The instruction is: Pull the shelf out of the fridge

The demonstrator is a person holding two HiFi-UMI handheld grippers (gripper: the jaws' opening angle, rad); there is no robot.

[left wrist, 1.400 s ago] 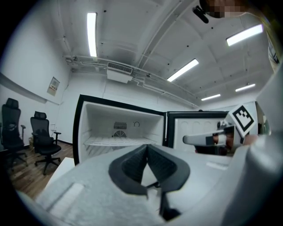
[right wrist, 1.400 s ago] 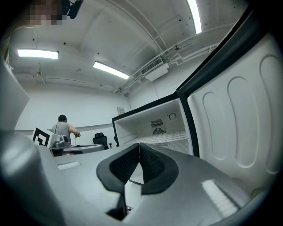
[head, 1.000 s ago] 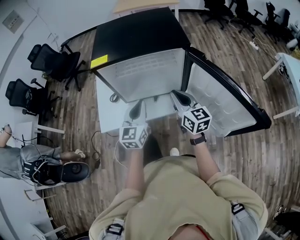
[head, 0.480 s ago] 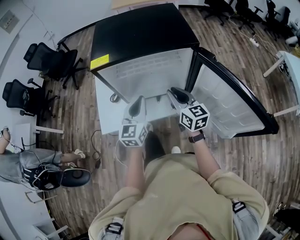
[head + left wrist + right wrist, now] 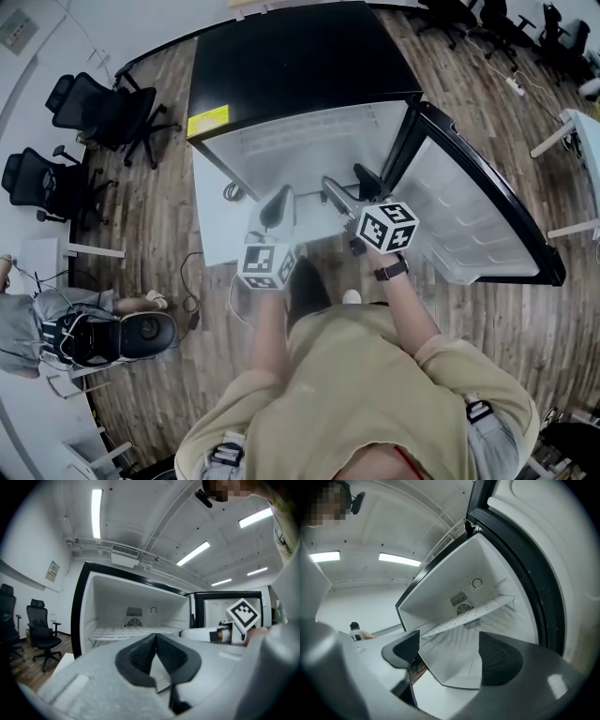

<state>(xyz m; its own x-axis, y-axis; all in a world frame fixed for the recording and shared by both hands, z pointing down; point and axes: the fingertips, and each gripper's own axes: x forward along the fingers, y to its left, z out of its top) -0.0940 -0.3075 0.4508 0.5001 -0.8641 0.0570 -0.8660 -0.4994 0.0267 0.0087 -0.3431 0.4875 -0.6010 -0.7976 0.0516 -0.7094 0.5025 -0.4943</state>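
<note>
Shelf (image 5: 125, 632) sits inside the fridge (image 5: 281, 75), about mid-height in the cavity, fully seated and not yet drawn. It lies flat, with its long axis running side to side across the fridge and its front edge facing the opening. Door (image 5: 478, 216) stands wide open to the right of the fridge, clear of the pull path.

Left gripper (image 5: 155, 638) is in front of the fridge, aimed into the cavity. Its fingers (image 5: 140, 656) are closed tip to tip and hold nothing. Right gripper (image 5: 449, 641) is at the mouth of the fridge, toward the door side. Its fingers (image 5: 499, 660) have just been opening and stand wide apart, with only the fridge interior seen between them. The shelf lies beyond them, untouched.

Assessment: the step in hand is the approach to the shelf's front edge. Recommended:
- Roll the right gripper so one finger passes above the edge and one below, then close firmly before any pull.
- Open the left gripper and take the edge toward the other side of the fridge, so the load is even.
- Draw straight out of the fridge, square to its side walls, keeping the shelf flat.

A skewed pull risks jamming the shelf against the fridge walls.
</note>
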